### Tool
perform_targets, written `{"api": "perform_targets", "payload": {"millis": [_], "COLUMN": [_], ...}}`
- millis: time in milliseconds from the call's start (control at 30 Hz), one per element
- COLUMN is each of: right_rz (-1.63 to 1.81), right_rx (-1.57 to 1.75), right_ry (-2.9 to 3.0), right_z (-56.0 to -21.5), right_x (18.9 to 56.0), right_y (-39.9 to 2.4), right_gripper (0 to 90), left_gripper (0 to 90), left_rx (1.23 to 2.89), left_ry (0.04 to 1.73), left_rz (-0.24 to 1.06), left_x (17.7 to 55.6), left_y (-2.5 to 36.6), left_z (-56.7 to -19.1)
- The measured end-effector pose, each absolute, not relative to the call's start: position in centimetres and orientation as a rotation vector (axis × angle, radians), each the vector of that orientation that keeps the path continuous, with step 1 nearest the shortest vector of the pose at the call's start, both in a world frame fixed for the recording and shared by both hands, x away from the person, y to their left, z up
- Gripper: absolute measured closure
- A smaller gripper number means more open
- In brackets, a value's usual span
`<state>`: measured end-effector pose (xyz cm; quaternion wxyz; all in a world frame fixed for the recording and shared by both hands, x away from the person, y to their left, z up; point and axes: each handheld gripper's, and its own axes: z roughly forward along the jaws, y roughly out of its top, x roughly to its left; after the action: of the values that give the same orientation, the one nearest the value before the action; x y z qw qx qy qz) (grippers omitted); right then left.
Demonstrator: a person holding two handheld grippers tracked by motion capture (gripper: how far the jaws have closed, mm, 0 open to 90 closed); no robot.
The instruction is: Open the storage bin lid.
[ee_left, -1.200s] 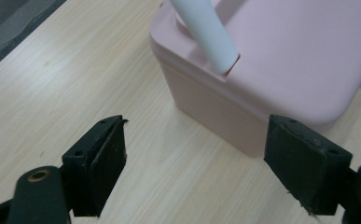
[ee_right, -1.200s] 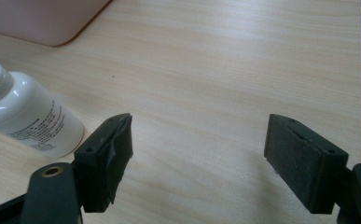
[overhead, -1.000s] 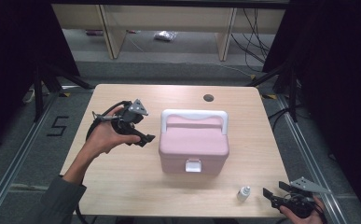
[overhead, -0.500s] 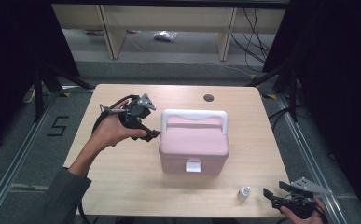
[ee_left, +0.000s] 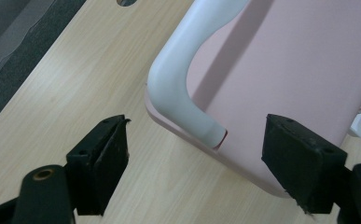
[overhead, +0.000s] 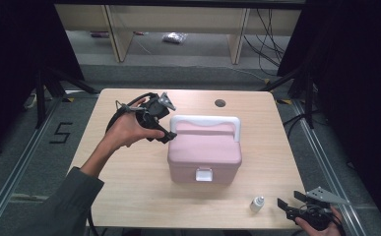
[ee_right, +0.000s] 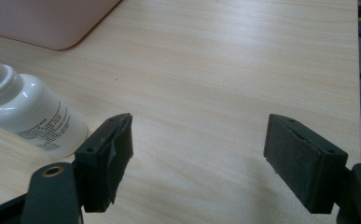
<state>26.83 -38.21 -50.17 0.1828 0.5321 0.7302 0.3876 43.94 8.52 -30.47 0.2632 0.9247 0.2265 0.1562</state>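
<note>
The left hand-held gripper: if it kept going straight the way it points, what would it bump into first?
Most likely the white handle of the pink box, near its left end. The open left hand-held gripper frames that spot, though depth is hard to judge.

The left hand-held gripper (overhead: pixel 164 136) has moved closer to the pink box's (overhead: pixel 205 152) white handle (overhead: pixel 205 121).

Overhead view, two close views; shared pink box (overhead: pixel 205 147)

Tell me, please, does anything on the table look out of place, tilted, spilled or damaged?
Nothing stands out. The pink box sits flat and closed near the middle of the table, its white handle folded down. The small white bottle stands upright near the front edge, with no spill around it.
</note>
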Motion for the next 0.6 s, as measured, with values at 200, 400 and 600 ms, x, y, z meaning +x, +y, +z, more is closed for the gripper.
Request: {"api": "perform_targets", "payload": {"millis": [200, 400, 600], "right_rz": [1.088, 1.092, 1.097], "right_rx": [1.476, 1.524, 1.456], "right_ry": [2.074, 2.081, 2.104], "right_z": [-50.2, -50.3, -50.3], "right_x": [26.9, 26.8, 27.2], "right_y": [-38.5, -38.0, -38.0], "right_gripper": [24.8, 24.8, 24.8], "left_gripper": [22.0, 21.5, 20.9], "left_rx": [2.550, 2.584, 2.603], "left_ry": [0.600, 0.560, 0.531], "left_rz": [0.412, 0.394, 0.384], "left_x": [44.7, 45.4, 46.1], "left_y": [7.5, 6.5, 5.6], "left_z": [-30.5, -30.2, -29.8]}}
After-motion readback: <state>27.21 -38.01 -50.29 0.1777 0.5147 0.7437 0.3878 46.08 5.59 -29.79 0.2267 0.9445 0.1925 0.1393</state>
